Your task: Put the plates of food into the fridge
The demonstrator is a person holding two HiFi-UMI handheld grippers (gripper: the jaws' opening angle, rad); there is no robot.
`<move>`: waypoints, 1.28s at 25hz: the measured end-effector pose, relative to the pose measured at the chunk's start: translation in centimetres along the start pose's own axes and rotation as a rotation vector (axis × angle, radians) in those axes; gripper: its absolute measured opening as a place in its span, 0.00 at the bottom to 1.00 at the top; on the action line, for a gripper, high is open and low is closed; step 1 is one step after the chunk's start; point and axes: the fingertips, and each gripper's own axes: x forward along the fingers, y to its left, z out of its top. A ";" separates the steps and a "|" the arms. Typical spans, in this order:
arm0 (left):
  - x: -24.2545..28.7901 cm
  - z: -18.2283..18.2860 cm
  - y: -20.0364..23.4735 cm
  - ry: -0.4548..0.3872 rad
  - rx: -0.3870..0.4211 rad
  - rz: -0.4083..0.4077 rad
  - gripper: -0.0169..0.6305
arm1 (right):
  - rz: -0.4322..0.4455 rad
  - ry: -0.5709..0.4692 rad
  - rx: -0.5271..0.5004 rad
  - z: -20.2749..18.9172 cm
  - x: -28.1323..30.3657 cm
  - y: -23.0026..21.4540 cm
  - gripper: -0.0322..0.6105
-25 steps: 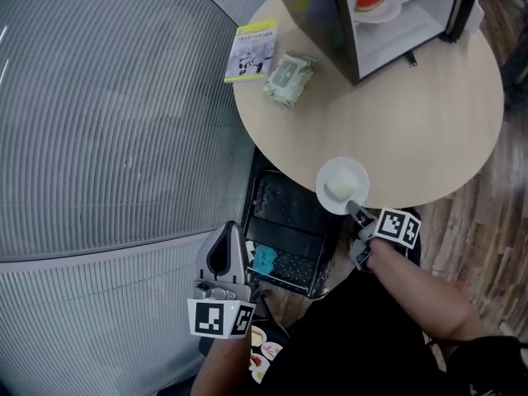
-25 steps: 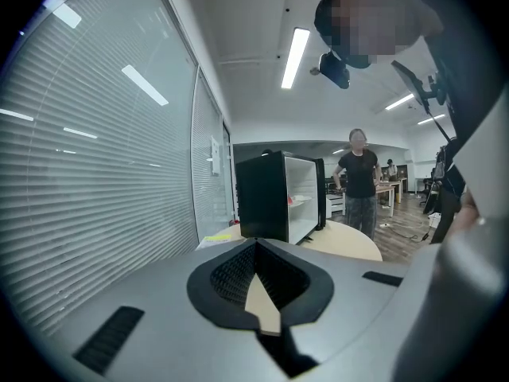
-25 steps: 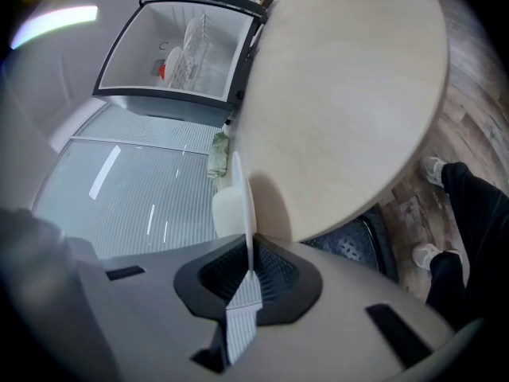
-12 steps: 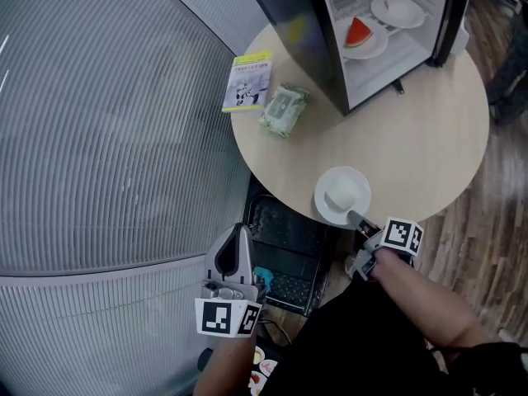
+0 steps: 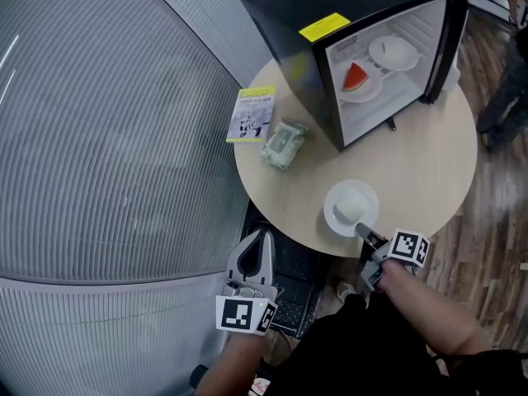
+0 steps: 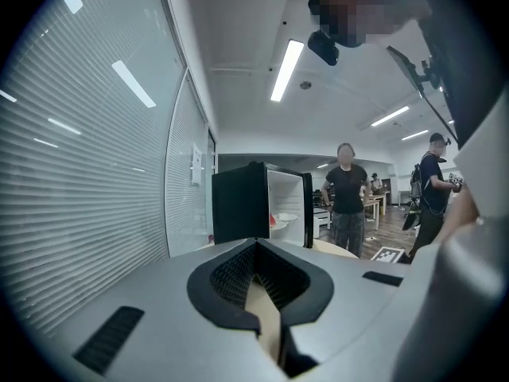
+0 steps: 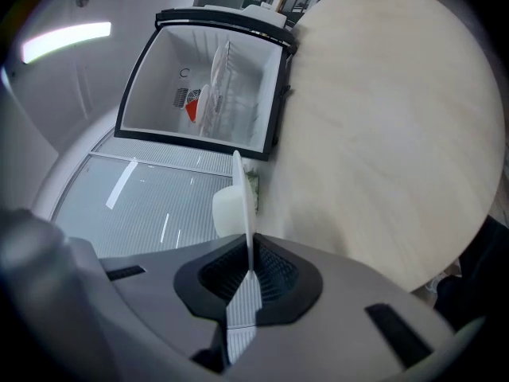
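A white plate [image 5: 351, 207] with a pale bun on it hangs over the near edge of the round table [image 5: 412, 163]. My right gripper [image 5: 364, 233] is shut on the plate's near rim. In the right gripper view the plate [image 7: 238, 189] runs edge-on out of the jaws, with the bun [image 7: 227, 211] to its left. The black mini fridge [image 5: 330, 56] stands open at the table's far side. Inside it are a plate with a watermelon slice [image 5: 356, 79] and another white plate [image 5: 393, 54]. My left gripper [image 5: 252, 258] is shut and holds nothing, below the table's near left edge.
A booklet [image 5: 256, 114] and a green packet [image 5: 283, 143] lie left of the fridge. A black tray [image 5: 293, 262] sits on the floor under the table. A ribbed glass wall [image 5: 107, 139] curves along the left. People stand beyond the table [image 6: 347, 197].
My right gripper has risen and carried the plate farther over the table. My left gripper has moved up toward the table's edge. More of the open fridge has come into view.
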 end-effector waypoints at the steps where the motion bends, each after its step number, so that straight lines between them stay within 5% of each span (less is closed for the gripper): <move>1: 0.5 0.3 -0.2 -0.004 0.000 -0.001 0.03 | 0.004 -0.003 0.005 0.6 -0.1 0.3 0.08; 18: 10.3 5.0 -5.0 -0.104 -0.037 -0.011 0.03 | 0.039 -0.084 -0.039 14.8 -3.7 3.7 0.08; 32: 18.1 6.7 -5.5 -0.142 -0.043 0.126 0.03 | 0.031 -0.015 -0.059 23.8 -1.4 2.4 0.08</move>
